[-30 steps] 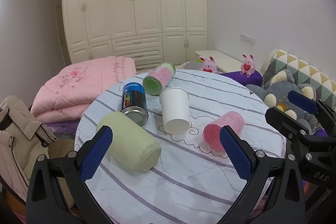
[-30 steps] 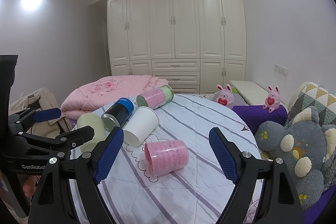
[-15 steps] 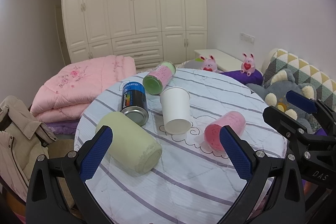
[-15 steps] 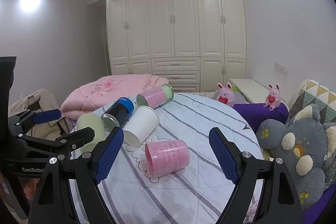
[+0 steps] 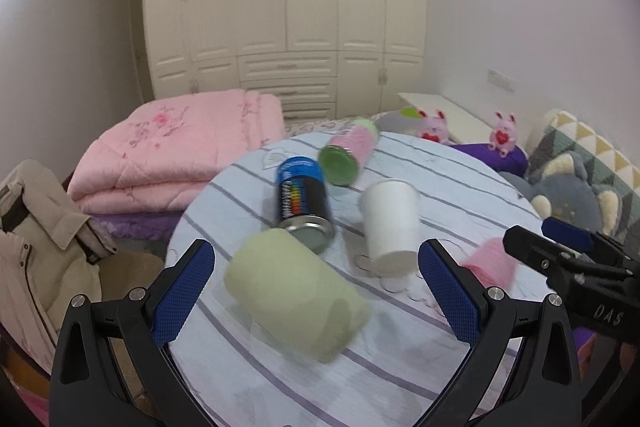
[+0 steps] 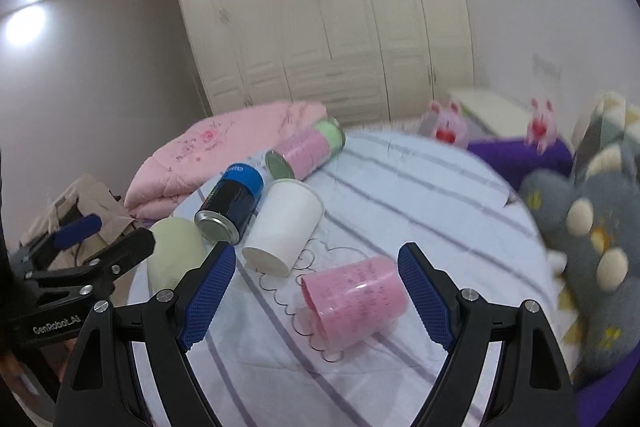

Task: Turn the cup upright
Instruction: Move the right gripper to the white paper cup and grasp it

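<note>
Several cups and cans lie on their sides on the round striped table [image 5: 440, 163]. A pale green cup [image 5: 296, 297] lies between the fingers of my open left gripper [image 5: 316, 299]; it also shows in the right wrist view [image 6: 176, 259]. A pink cup [image 6: 356, 303] lies on its side between the fingers of my open right gripper [image 6: 316, 301]; in the left wrist view it [image 5: 490, 265] is partly hidden. A white paper cup [image 5: 390, 223] [image 6: 284, 223] lies in the middle. Neither gripper touches a cup.
A dark blue can [image 5: 302, 201] and a pink-and-green can [image 5: 350, 155] lie further back. A folded pink quilt [image 5: 176, 155] and a beige jacket [image 5: 36, 235] are to the left. Plush toys [image 6: 592, 227] and a purple cushion [image 6: 520, 155] are on the right.
Both grippers have moved forward and down toward the table. The green cup now sits between the left fingers and the pink cup between the right fingers. The view is motion-blurred.
</note>
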